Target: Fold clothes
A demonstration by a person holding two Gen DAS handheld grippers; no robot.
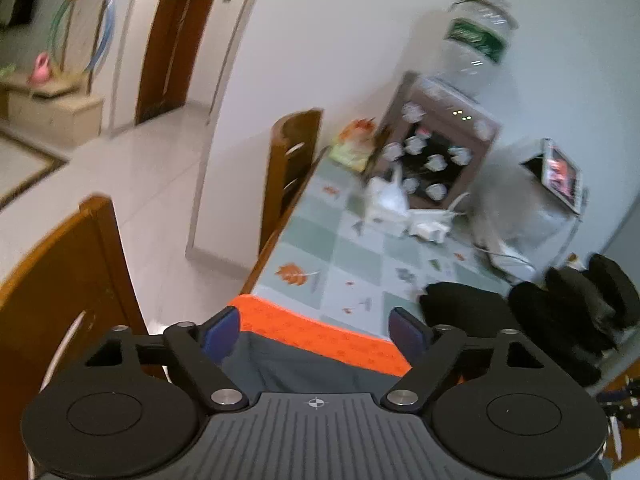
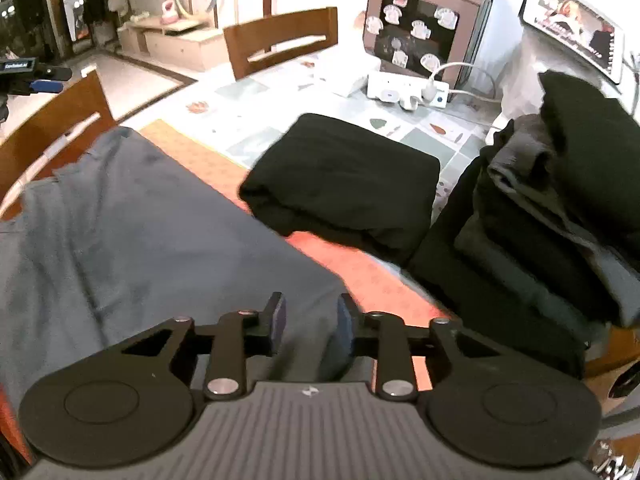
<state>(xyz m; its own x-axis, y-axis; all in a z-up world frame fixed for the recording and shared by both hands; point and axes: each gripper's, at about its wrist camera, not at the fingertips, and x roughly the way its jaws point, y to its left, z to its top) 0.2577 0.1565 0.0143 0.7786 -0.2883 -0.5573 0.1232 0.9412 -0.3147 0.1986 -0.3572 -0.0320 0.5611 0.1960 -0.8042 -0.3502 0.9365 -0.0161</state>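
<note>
Right wrist view gives you the widest read of the job: the table with its checked cloth carries an orange mat, and on that mat lies the grey garment, spread broad and fairly smooth, reaching from the near edge toward the wooden chairs. It looks flattened or partly folded, but you cannot tell from here how many folds it has had. To its right sits a black folded garment, squared off and apparently finished, partly on the mat. Further right is a stack of dark clothes, some folded, the upper ones looser; whether that pile is finished work or still waiting is unclear. So judge the task as partway through: at least one piece done, the grey one in hand, possibly more to come.

Your right gripper hovers over the grey garment's near edge, its jaws partly apart and pressing on nothing, though the cloth shows between them. Your left gripper stands wide apart and empty above the far edge of the grey cloth and mat. Neither holds fabric, so the next fold needs a fresh grasp.
</note>
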